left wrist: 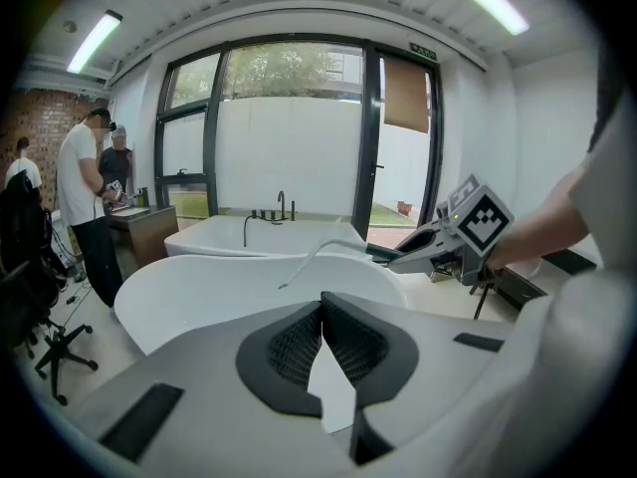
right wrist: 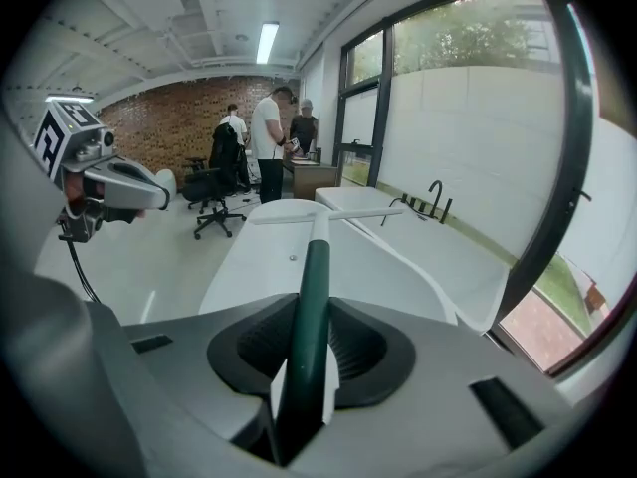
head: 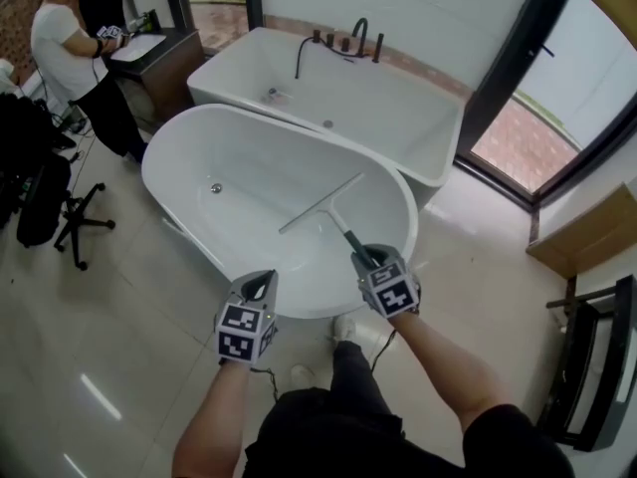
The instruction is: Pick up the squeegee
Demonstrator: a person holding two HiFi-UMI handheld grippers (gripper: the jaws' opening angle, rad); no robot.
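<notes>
The room is brightly and evenly lit by daylight admitted through the tall windows [left wrist: 289,118] on the far side and by ceiling strip lights [left wrist: 95,40]. Pale streaks of glare are thrown on the glossy floor tiles [head: 95,396], and the white bathtub [head: 249,177] is almost washed out. Both gripper views are bent by wide-angle distortion and ringed with dark corners.

squeegee [head: 336,217] handle dark green, its head pale, maybe white; bathtub [head: 249,157] white.
</notes>
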